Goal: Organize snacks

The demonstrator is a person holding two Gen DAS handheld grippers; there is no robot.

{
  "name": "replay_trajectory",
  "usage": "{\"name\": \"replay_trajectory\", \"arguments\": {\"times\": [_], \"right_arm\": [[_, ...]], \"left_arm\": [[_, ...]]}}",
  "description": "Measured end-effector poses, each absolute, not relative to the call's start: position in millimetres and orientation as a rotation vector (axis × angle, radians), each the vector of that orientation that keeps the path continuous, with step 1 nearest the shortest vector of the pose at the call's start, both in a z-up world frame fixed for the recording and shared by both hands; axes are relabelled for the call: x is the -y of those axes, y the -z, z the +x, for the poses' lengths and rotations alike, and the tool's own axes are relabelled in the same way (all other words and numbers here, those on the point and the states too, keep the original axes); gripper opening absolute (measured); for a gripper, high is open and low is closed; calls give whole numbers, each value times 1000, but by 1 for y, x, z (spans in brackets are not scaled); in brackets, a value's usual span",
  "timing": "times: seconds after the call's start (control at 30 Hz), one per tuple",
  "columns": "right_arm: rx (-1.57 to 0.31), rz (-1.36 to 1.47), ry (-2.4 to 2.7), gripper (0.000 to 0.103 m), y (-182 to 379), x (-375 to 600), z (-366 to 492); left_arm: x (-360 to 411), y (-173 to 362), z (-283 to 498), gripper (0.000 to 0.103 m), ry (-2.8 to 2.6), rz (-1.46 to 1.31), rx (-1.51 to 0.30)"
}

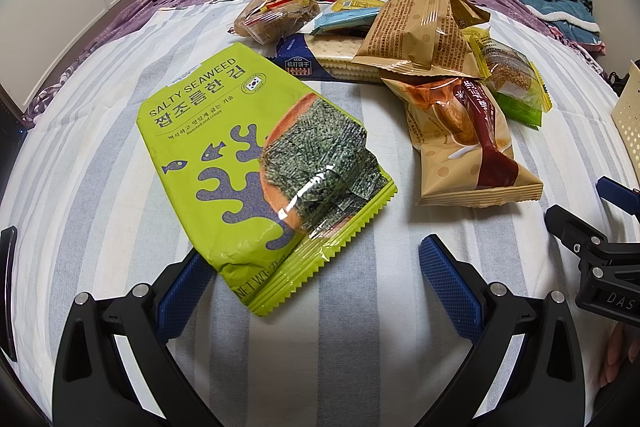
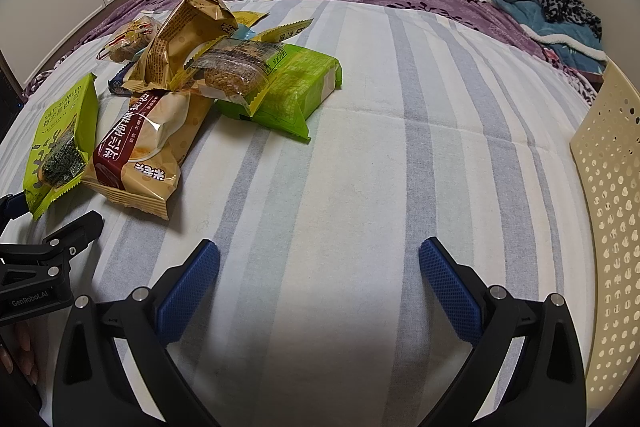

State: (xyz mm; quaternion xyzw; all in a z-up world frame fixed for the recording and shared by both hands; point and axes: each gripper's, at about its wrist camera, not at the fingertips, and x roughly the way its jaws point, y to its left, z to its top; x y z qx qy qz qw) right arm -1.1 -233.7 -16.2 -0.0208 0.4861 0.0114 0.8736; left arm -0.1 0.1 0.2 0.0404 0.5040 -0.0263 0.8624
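Striped bedsheet [image 2: 360,155] holds the snack pile [image 2: 192,83] unsorted, perforated basket [image 2: 612,187] seemingly unfilled, both grippers' jaws wide and empty.

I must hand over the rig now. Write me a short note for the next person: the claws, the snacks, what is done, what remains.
Left claw: open, empty, its left finger under the near corner of the seaweed pack.
Right claw: open, empty, over bare striped sheet.
Snack pile lies on the bed, left of the right claw; cream basket stands at the far right.
Done: no snack seen in the basket.
Left: every snack.
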Motion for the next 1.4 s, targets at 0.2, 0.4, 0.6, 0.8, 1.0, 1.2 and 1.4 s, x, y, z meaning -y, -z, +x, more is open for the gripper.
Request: {"name": "replay_trajectory", "arguments": {"times": [0.2, 0.4, 0.6, 0.8, 1.0, 1.2, 1.4], "right_arm": [[-1016, -45, -24, 98, 16, 233, -1], [-1011, -41, -26, 98, 11, 234, -5], [-1013, 1, -48, 98, 5, 234, -6], [-961, -34, -65, 98, -12, 223, -10], [-949, -16, -91, 98, -19, 222, -7], [-949, -2, -112, 98, -21, 220, -5], [-944, 5, -152, 98, -26, 207, 2]], "left_arm": [[0, -1, 0, 101, 60, 82, -1054], [-22, -18, -3, 101, 47, -9, -1044], [-50, -44, 11, 101, 14, -119, -990], [-68, -43, 42, 101, -25, -241, -1021], [-67, -32, 68, 101, -45, -305, -1062], [-62, -19, 84, 101, -103, -282, -1089], [-65, -10, 88, 101, -135, -247, -1086]]}}
